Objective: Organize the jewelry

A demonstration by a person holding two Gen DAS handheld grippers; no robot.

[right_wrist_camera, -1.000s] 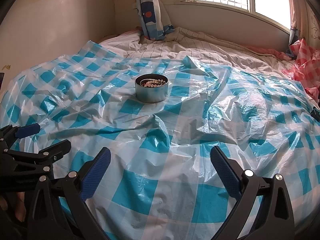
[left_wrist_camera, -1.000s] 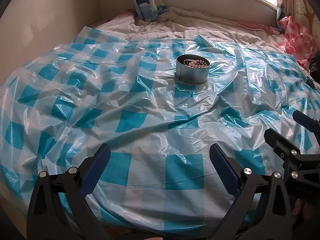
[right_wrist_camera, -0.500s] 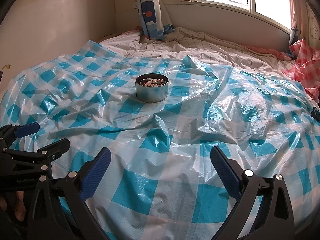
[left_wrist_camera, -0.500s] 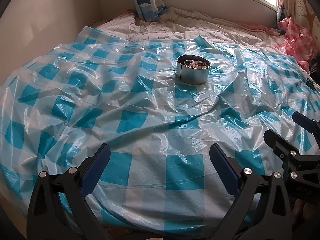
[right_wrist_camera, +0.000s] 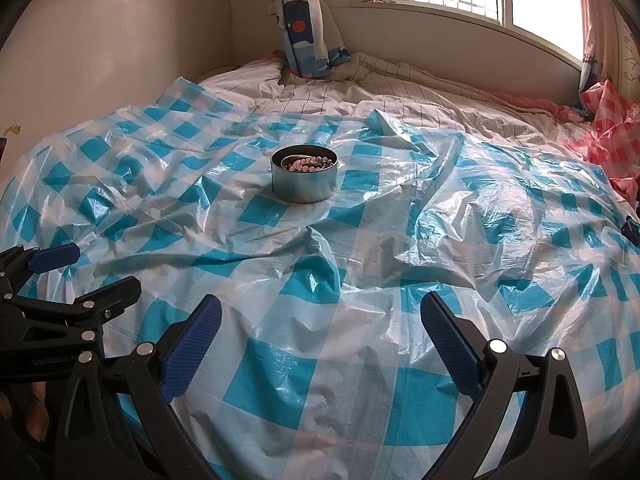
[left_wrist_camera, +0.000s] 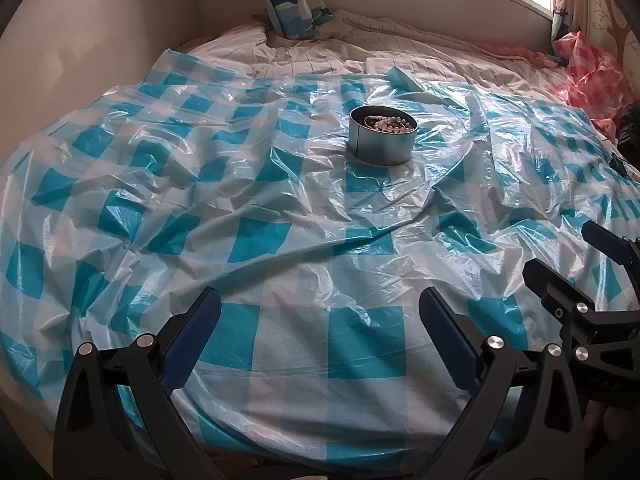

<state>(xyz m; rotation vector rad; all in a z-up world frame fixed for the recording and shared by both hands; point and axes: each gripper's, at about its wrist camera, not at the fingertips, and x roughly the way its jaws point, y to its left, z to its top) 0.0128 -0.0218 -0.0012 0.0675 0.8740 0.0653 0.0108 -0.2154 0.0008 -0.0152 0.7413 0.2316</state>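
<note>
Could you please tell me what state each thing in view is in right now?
Round tin: upright, lidless, holding beads.
Beaded jewelry: heaped inside the tin.
Checked plastic sheet: spread, wrinkled.
Left gripper: open, empty.
Right gripper: open, empty.

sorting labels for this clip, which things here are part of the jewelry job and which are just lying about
Part of the job:
round metal tin
beaded jewelry piled inside it
left gripper, fingers open
right gripper, fingers open

Just lying about:
blue checked plastic sheet under the tin
striped bedsheet
red checked plastic
patterned curtain
</note>
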